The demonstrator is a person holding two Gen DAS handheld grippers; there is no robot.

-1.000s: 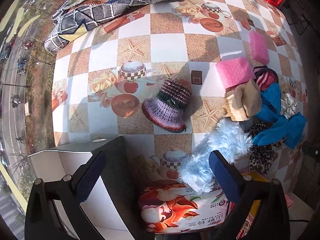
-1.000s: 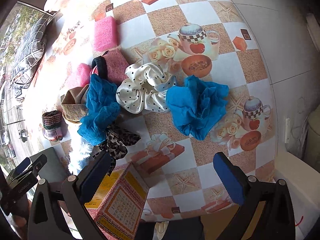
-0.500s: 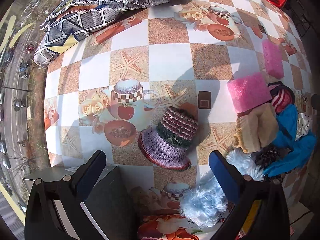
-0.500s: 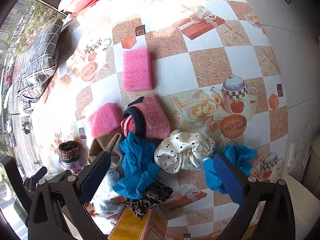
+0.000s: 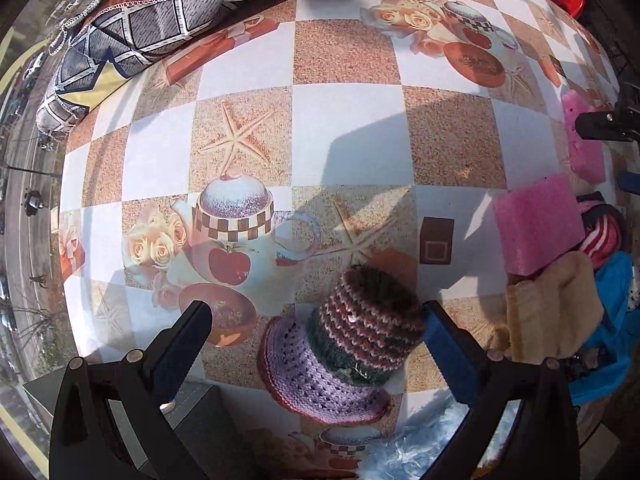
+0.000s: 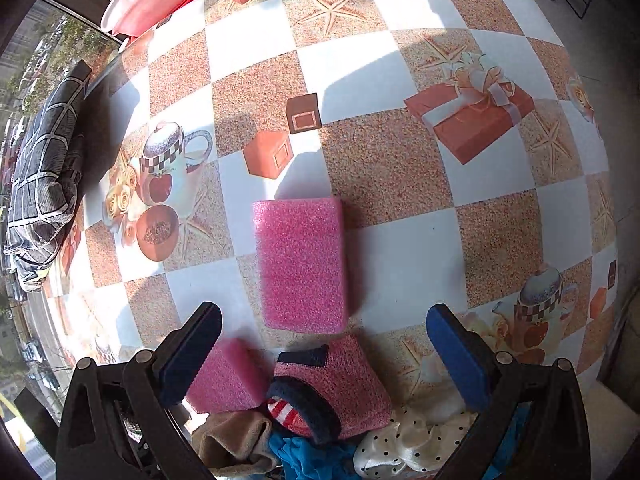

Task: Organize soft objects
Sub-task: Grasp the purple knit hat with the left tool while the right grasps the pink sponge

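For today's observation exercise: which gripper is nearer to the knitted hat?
Left. The left gripper is open with the knitted hat sitting between its fingers. The right gripper is open over the pink sponge, away from it.

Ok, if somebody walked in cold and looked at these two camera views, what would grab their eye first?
Probably the knitted purple hat, sitting between the open fingers of the left gripper, close to the camera. In the right wrist view, a bright pink sponge lies flat ahead of the open right gripper, alone on the loud checkered tablecloth. Below it crowds a jumble of soft things, including a polka-dot scrunchie.
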